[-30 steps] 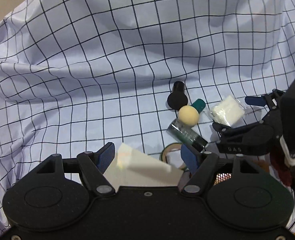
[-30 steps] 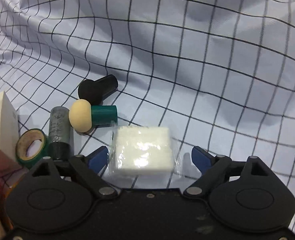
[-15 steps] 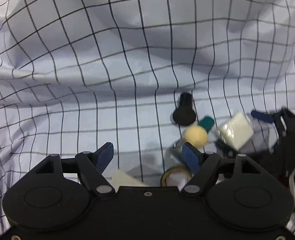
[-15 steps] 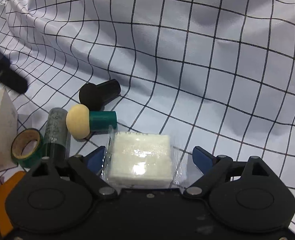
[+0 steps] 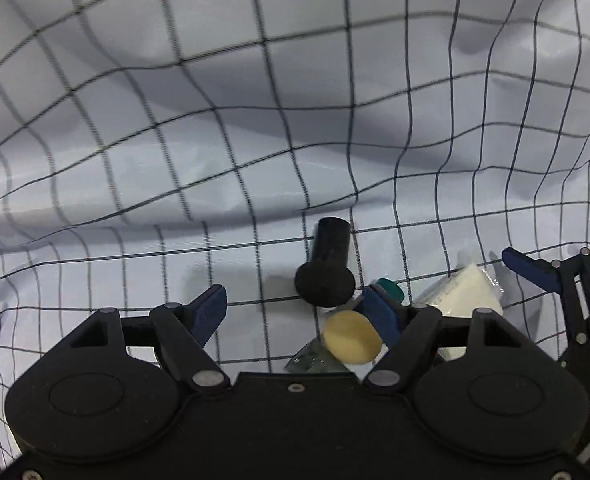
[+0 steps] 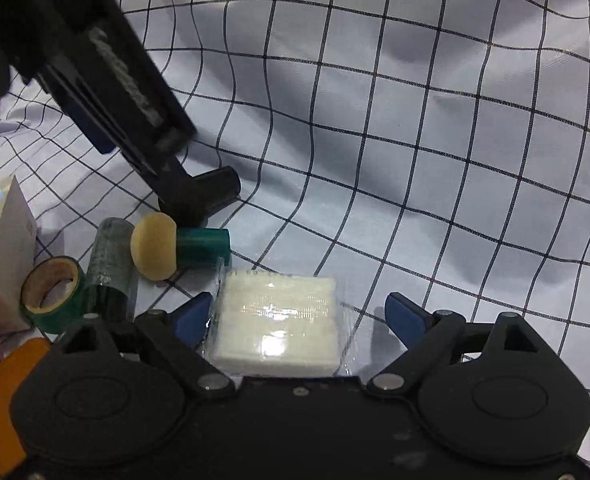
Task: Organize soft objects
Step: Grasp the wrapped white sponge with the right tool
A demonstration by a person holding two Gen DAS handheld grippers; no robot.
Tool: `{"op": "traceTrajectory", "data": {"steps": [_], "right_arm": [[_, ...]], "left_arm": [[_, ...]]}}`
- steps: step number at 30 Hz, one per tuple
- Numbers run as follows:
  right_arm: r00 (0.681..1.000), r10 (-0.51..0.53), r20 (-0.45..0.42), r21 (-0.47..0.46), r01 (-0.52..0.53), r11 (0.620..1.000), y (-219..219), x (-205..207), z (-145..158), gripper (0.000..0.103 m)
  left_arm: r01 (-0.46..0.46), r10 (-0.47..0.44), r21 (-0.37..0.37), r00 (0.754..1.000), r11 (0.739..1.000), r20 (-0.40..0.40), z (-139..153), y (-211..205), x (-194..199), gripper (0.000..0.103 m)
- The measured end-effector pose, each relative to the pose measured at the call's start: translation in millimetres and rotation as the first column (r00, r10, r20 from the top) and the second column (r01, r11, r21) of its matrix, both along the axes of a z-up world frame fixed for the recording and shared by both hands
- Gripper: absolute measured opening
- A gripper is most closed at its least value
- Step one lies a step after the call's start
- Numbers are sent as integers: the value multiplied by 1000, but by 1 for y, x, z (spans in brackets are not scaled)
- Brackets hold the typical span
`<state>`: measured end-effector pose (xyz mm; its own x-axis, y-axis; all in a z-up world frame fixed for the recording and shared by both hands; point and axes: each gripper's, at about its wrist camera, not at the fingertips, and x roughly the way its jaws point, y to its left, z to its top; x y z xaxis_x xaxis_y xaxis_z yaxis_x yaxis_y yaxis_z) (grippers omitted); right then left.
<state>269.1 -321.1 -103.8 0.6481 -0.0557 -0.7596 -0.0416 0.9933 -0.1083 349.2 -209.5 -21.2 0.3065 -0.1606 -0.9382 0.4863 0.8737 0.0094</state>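
The left gripper has swung forward off the white box and now hangs over the black mushroom-shaped applicator, fingers wide apart, nothing between them. Its blue right pad sits just beside the cream sponge head of the green-handled puff. Meanwhile the right gripper holds its ground, fingers spread on either side of the wrapped white gauze pad, left pad just beside the wrapper, right pad clearly apart. No squeeze yet!

By my read, the right side is poised to pinch that pad. To do it well: centre the pad between the pads, close gently on the soft body rather than the slippery film edge, and lift straight up so it doesn't drag the checked cloth.

The left side wants care too; it's crowding the black applicator, which touches the puff, with the dark glittery tube and green tape roll close by.

Containers? None in view to receive anything. The white box stands at the left edge, contents hidden.
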Motion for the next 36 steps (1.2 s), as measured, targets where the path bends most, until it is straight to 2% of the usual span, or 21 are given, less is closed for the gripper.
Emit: {"op": "traceTrajectory", "data": {"steps": [7, 8, 10, 14, 20, 23, 26, 31, 36], "right_arm": [[1000, -6, 4, 6, 6, 1000, 1, 1, -3, 91], [1000, -4, 6, 2, 4, 1000, 2, 1, -3, 91], [1000, -1, 7, -3, 1, 1000, 2, 2, -3, 91], [1000, -2, 7, 2, 2, 1000, 2, 2, -5, 91], [1000, -12, 11, 3, 12, 1000, 2, -1, -6, 91], [1000, -17, 12, 1, 17, 1000, 1, -1, -6, 91], [1000, -22, 10, -1, 22, 1000, 2, 1, -6, 91], [1000, -13, 11, -7, 13, 1000, 4, 3, -7, 91], [1000, -17, 10, 4, 17, 1000, 3, 3, -9, 91]], "left_arm": [[-34, 34, 35, 999, 999, -21, -21, -7, 12, 72], [-39, 40, 33, 999, 999, -21, -22, -7, 14, 76], [-51, 51, 30, 999, 998, -17, -22, -3, 16, 77], [-75, 75, 37, 997, 996, 18, -11, 11, 19, 77], [-91, 79, 112, 991, 990, 111, 4, 29, 21, 77], [-140, 121, 143, 983, 980, 136, 8, 46, 26, 76], [-222, 201, 152, 969, 963, 142, 8, 64, 34, 73], [-318, 313, 66, 947, 946, 74, 11, 84, 40, 72], [-358, 355, -47, 933, 933, -66, 10, 91, 37, 72]]}}
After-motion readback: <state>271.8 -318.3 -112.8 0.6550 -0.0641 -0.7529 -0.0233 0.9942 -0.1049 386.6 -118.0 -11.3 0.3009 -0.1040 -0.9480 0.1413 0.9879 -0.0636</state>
